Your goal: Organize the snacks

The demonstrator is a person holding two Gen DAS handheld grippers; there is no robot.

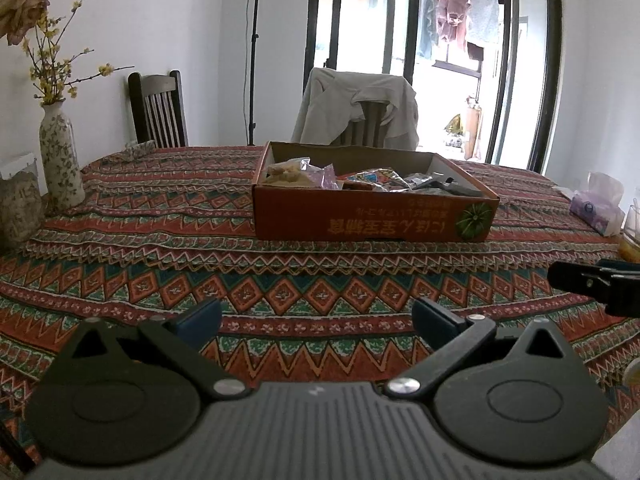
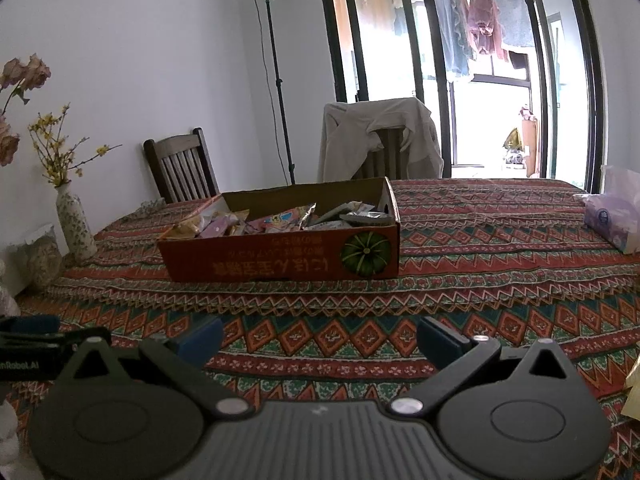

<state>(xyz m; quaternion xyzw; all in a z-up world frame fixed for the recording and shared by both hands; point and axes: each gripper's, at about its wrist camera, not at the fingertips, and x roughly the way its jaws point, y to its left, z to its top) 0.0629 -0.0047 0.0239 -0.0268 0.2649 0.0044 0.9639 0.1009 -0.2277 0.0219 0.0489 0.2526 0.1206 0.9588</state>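
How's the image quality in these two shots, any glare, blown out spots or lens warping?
Left wrist view: the glass balcony doors are blown out white, and fisheye bends their frames. Right wrist view: the same backlight washes out the doors; the orange cardboard snack box stays readable, and dark vignette rounds the corners.

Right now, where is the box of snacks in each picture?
Left wrist view: the snack box sits on the tablecloth just right of the middle, beyond the open left gripper.
Right wrist view: the box sits left of the middle, beyond the open right gripper.
Shared landmark: the chair draped with a pale jacket behind the box.
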